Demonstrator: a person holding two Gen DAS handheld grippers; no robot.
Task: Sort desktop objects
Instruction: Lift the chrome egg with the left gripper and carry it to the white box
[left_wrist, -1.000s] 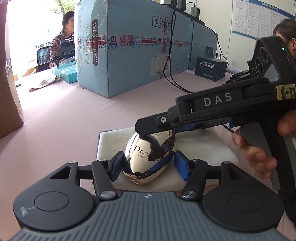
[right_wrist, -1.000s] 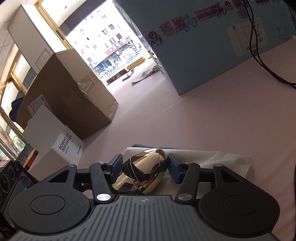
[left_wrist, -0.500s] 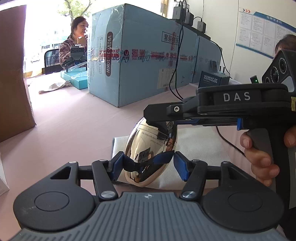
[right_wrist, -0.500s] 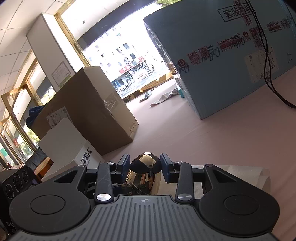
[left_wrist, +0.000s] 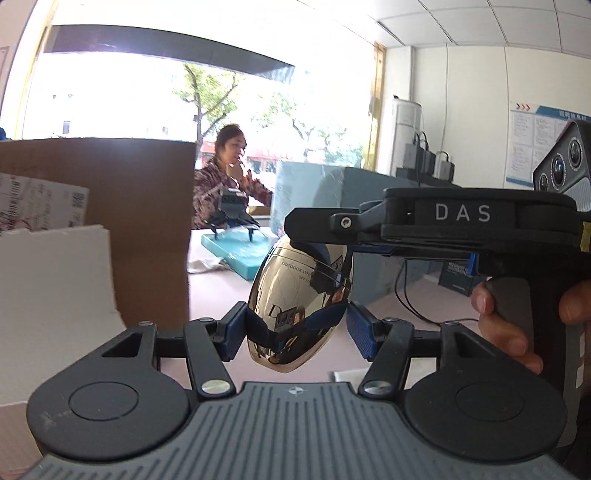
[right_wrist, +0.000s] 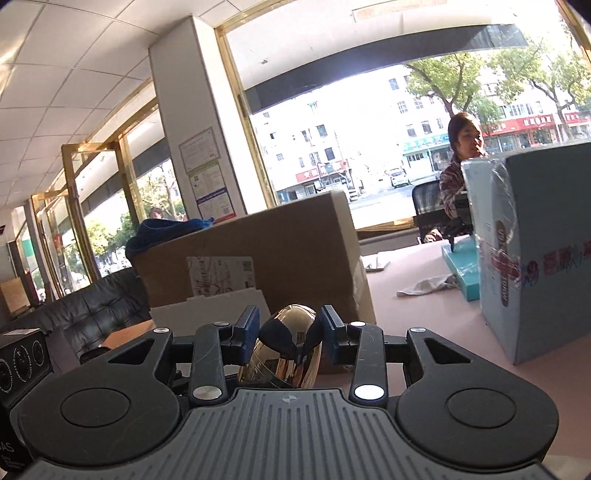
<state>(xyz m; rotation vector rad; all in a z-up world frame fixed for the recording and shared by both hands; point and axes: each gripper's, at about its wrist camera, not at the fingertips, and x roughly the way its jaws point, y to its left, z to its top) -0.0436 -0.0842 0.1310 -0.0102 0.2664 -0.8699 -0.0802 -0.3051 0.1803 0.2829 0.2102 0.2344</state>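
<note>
Two tongs meet on one shiny, egg-shaped golden container, which hangs in the air above the pink bench rather than resting on it. From the left wrist view, the left tongs sit with their blue pads at either side of the container's lower half; the left pad looks pressed to the mirrored shell while a thin gap shows at the right pad, so I cannot tell for sure whether they are clamped. The right tongs, marked DAS, reach in from the right at the container's upper end, held by a hand on the grip. In the right wrist view, the right tongs have their pads tight against the narrow top of the container, clamped on it. A corner of white cloth lies on the bench beneath the container. A large brown cardboard box stands to the left, with a white foam sheet leaning in front of it. A big blue carton stands to the right, and a flat teal box lies farther back. A seated person is at the far end of the bench by the window.
</note>
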